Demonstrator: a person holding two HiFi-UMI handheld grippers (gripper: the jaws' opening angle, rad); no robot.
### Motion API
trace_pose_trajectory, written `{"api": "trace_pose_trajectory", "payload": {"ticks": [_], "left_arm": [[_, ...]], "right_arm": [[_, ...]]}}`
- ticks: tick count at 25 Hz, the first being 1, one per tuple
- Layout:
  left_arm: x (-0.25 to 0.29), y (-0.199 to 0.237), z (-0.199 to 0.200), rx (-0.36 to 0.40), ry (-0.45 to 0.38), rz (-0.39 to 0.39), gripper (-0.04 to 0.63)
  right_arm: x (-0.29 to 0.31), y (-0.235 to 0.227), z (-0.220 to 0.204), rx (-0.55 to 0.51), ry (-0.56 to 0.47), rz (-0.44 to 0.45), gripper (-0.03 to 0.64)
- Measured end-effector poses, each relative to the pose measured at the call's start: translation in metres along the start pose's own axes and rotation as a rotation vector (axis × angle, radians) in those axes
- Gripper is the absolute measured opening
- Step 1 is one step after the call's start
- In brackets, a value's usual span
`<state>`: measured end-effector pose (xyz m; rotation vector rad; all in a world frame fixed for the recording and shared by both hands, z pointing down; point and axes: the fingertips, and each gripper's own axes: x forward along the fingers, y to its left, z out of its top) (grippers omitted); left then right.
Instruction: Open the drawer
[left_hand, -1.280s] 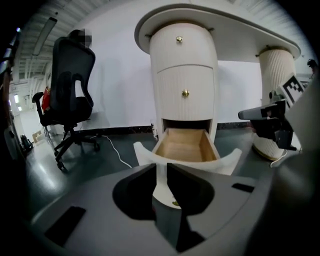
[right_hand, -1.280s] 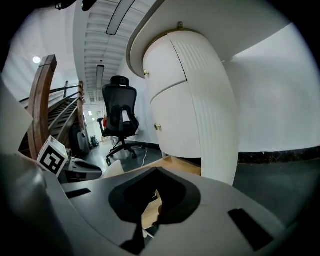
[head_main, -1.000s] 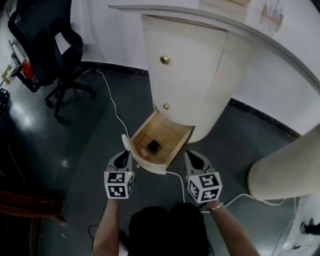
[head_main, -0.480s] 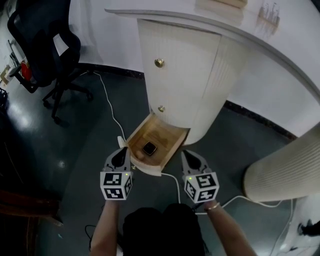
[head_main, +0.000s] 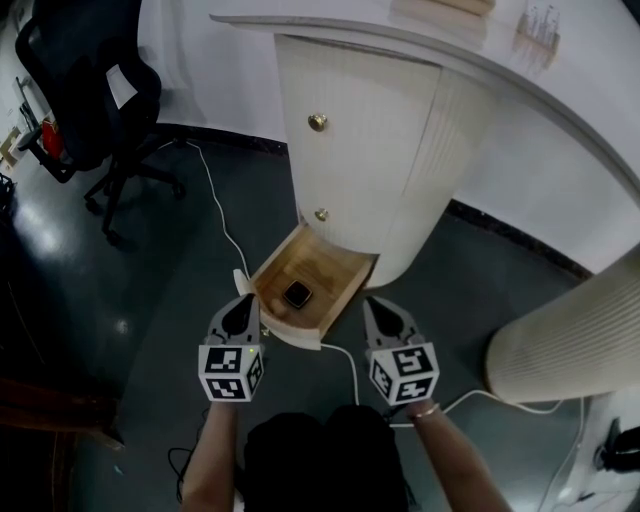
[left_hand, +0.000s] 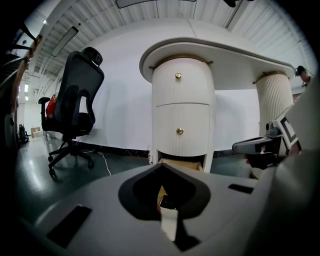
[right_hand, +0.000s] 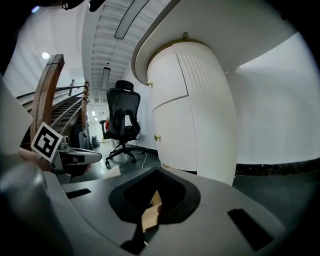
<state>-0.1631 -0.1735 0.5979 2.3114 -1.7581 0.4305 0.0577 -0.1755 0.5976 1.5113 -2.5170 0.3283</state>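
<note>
The bottom drawer (head_main: 335, 272) of the cabinet (head_main: 370, 150) stands pulled well out, with a small dark object (head_main: 297, 294) inside. Your left gripper (head_main: 245, 301) is near its front corner, jaws pressed together on nothing. The right gripper (head_main: 372, 303) is likewise closed and empty. The drawer looks open enough. If you want more, pull the front straight toward you, level.

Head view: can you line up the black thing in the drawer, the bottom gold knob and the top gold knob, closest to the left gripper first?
1. Black thing, in the open drawer, just right of the left gripper.
2. Bottom gold knob, on the cabinet front above the drawer.
3. Top gold knob, higher up the cabinet.
</note>
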Motion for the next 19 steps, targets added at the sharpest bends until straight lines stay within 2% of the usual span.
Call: {"api": "trace_pose_trajectory", "payload": {"ticks": [19], "left_arm": [[0.004, -0.002, -0.013, -0.006, 0.019, -0.004, 0.005]], "right_arm": [[-0.001, -0.016, -0.001, 0.029, -0.017, -0.039, 0.002]]}}
